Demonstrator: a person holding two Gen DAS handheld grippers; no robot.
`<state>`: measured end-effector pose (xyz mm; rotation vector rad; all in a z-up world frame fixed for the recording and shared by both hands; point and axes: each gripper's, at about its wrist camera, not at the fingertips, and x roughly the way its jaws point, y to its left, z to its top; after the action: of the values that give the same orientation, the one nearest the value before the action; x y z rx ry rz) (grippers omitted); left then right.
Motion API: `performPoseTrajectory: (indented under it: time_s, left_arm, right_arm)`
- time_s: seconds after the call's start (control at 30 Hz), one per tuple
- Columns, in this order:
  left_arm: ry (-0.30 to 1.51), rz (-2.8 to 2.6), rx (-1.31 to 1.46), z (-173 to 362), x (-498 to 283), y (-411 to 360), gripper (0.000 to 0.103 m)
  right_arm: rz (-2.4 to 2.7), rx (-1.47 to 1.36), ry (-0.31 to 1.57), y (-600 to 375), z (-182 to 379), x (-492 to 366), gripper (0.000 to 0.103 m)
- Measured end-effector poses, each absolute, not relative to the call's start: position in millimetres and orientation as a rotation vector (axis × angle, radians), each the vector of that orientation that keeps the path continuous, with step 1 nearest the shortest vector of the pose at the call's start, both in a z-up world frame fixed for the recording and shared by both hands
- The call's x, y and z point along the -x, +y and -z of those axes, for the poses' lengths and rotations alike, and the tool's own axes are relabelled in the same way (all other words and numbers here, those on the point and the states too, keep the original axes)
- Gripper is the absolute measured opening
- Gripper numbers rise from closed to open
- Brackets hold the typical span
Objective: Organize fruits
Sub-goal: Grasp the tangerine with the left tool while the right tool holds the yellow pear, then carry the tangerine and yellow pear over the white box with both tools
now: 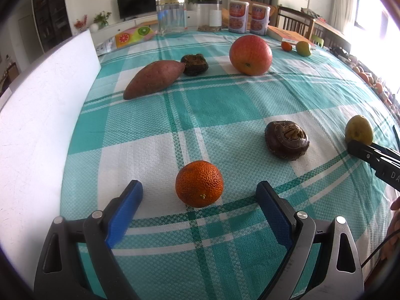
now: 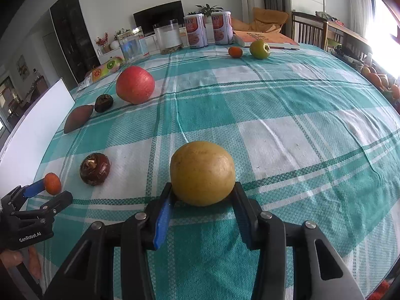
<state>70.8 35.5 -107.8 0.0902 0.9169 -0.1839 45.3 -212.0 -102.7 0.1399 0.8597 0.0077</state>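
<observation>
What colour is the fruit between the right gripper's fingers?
Yellow pear, seen best in the right wrist view.

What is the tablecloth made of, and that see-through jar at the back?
The tablecloth looks like woven cotton, matte: its bumpy weave and wrinkles show. The jar seems clear glass or plastic, shiny, since light glints off it and you can see through it; which one, I cannot tell.

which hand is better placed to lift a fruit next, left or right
Right: the right gripper already clasps the yellow fruit, while the left gripper stands open around the orange.

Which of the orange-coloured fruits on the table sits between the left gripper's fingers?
The small mandarin, between the open left gripper. The big red-orange fruit and tiny far one sit farther away.
</observation>
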Motion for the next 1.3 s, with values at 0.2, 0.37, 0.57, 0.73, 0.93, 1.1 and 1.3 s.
performPoseTrajectory:
  time_s: [0.2, 0.37, 0.57, 0.73, 0.93, 1.1, 1.3]
  left_arm:
    - [0.917, 0.184, -0.09, 107.9, -70.9, 35.5, 0.093]
    - [0.922, 0.194, -0.089, 107.6, -71.3, 36.0, 0.093]
    - [0.961, 0.251, -0.014, 100.9, -68.4, 50.2, 0.093]
    - [0.937, 0.234, -0.049, 94.7, -67.7, 50.4, 0.091]
    - [0.902, 0.23, -0.09, 91.1, -67.4, 38.8, 0.074]
    - [0.909, 0.25, -0.115, 92.8, -64.0, 31.9, 0.031]
    - [0.902, 0.292, -0.085, 82.5, -51.9, 31.8, 0.031]
  right_arm:
    - [-0.007, -0.138, 0.86, -211.5, 102.9, -45.5, 0.046]
    - [-0.003, -0.133, 0.859, -211.3, 102.7, -44.3, 0.046]
    - [-0.002, -0.152, 0.854, -214.3, 101.9, -42.6, 0.046]
    - [-0.004, -0.146, 0.855, -214.0, 102.2, -42.5, 0.046]
    - [-0.004, -0.144, 0.854, -213.7, 102.4, -42.7, 0.046]
    - [-0.012, -0.156, 0.845, -215.4, 99.9, -40.9, 0.026]
    - [-0.05, -0.201, 0.863, -216.9, 103.3, -42.3, 0.015]
